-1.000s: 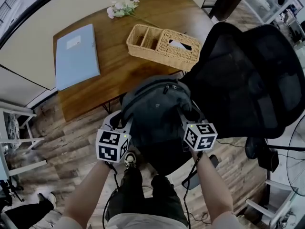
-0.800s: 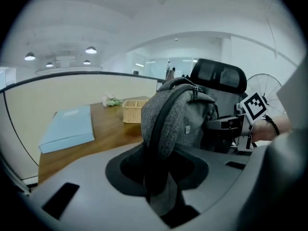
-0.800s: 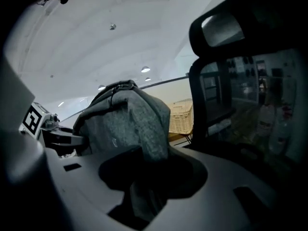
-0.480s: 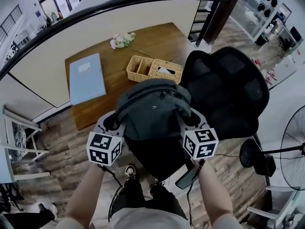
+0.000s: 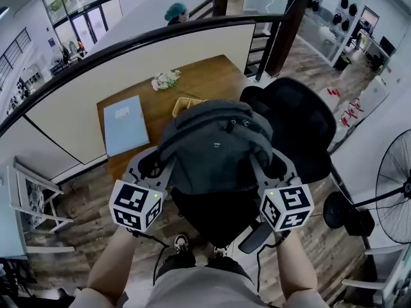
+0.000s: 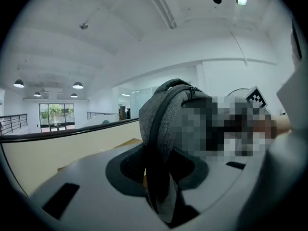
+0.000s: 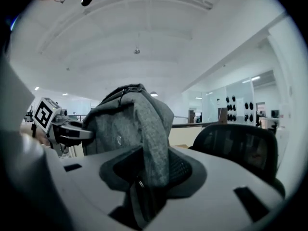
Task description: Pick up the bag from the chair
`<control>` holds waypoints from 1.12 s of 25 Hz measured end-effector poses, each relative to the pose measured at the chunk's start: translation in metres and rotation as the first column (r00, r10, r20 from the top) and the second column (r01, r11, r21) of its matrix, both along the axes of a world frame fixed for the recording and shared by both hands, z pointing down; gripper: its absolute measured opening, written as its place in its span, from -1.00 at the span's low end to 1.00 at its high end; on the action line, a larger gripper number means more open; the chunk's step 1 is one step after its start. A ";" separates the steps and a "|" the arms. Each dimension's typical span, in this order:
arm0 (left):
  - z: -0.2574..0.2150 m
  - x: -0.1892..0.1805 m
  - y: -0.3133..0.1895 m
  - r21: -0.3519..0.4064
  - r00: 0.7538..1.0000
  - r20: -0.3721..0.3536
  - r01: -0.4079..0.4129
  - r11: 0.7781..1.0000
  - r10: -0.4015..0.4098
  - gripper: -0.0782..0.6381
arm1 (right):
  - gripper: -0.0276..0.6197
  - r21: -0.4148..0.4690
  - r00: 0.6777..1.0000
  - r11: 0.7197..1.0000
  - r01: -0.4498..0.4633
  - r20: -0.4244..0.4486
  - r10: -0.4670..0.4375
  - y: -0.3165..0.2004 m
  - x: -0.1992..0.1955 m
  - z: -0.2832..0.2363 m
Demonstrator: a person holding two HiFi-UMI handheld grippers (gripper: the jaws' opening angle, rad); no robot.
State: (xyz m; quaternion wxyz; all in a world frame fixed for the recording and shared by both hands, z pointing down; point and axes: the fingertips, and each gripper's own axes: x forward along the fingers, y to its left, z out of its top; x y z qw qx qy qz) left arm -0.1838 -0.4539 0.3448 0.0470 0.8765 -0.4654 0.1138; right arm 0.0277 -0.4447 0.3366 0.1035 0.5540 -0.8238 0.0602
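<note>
Two clamps hold the bag (image 5: 215, 147): left hand-held gripper (image 5: 153, 164) closed on its left flank, right hand-held gripper (image 5: 277, 165) on its right. It hangs upright between them, seemingly clear of the chair (image 5: 307, 124).

You have raised the grey fabric backpack (image 5: 215, 149) higher above the black mesh chair (image 5: 302, 127), now covering most of the wicker basket (image 5: 182, 103)

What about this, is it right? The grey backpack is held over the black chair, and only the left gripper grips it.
Not quite: both grip it. The right gripper view shows the right gripper shut on the grey backpack too, like the left gripper. It is over the black chair.
</note>
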 end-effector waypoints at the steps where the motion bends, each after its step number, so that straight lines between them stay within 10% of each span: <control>1: -0.009 0.002 0.005 0.010 1.000 0.000 -0.010 1.000 0.010 -0.48 | -0.46 0.018 1.000 1.000 -0.004 -0.002 0.004 0.007 0.002 -0.010; 14: -0.053 0.013 0.070 0.153 0.993 0.001 -0.115 0.981 0.116 -0.48 | -0.45 0.096 0.998 0.993 -0.066 0.021 0.064 0.083 0.012 -0.046; 28: -0.015 0.019 0.097 0.110 0.992 -0.018 -0.122 0.986 0.125 -0.48 | -0.48 0.003 0.999 0.999 -0.048 0.010 0.048 0.117 0.016 -0.008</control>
